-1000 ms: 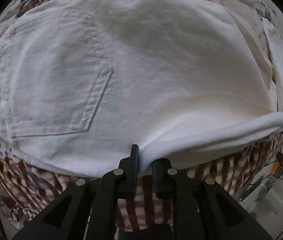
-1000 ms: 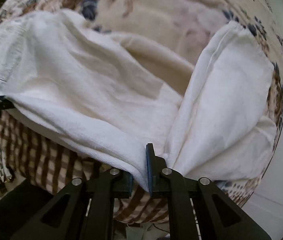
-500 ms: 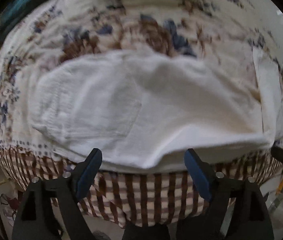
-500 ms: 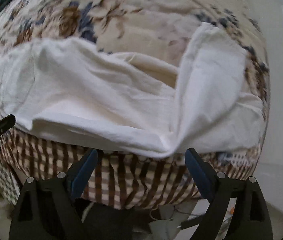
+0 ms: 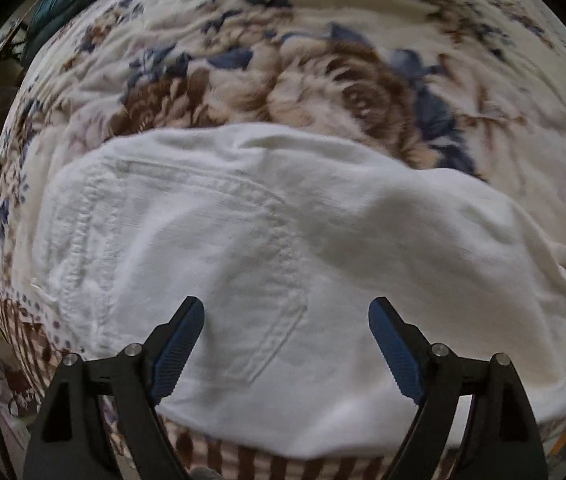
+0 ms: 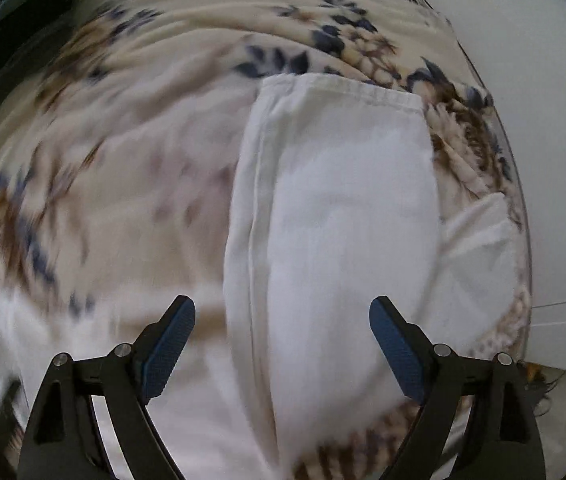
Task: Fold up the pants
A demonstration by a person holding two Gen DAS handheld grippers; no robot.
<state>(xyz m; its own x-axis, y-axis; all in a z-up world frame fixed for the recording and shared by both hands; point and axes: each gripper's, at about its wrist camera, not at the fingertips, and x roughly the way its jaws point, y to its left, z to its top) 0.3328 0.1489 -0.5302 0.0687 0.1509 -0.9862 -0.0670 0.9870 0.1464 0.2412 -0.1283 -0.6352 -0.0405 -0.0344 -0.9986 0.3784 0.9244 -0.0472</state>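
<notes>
I've just let go w/ both tools: left tool [image 5: 286, 314] and right tool [image 6: 282, 312] now gape wide, holding nothing. White pants [image 5: 283, 264] lie on the floral bed [image 5: 323, 72], back pocket at 12 o'clock of my left tool. Leg [image 6: 343, 208] likely needs folding next.

White pants [image 5: 323, 248] are seen spread pocket-up on a floral bedspread [image 5: 323, 80], the left gripper [image 5: 286, 314] held wide apart above them
</notes>
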